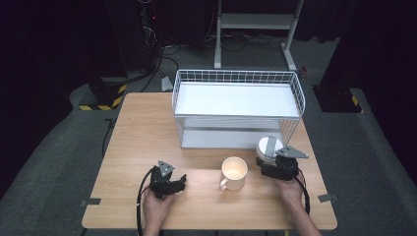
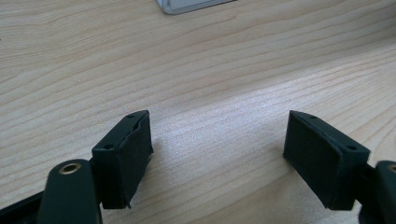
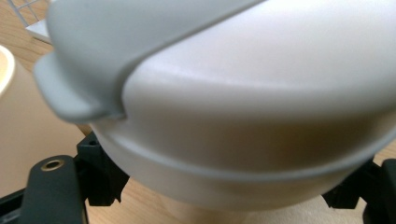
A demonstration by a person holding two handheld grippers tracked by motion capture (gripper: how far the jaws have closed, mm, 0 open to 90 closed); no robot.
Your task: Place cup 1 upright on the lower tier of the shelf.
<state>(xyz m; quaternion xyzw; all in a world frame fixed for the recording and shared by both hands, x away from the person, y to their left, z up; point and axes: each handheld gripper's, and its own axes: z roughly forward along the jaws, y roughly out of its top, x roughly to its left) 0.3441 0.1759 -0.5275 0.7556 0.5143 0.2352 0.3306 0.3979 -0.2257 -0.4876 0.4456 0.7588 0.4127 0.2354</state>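
A white wire rack [image 1: 238,109] with two shelves stands on the far half of the wooden table [image 1: 133,132], its open front facing the near edge. Beyond the table, on the dark floor, a white metal stand [image 1: 253,29] rises at the far side. A black block with yellow-black hazard stripes [image 1: 103,96] lies off the far left corner.

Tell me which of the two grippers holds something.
The right gripper: its jaws clasp a white lidded container. The left gripper stands open over bare table.
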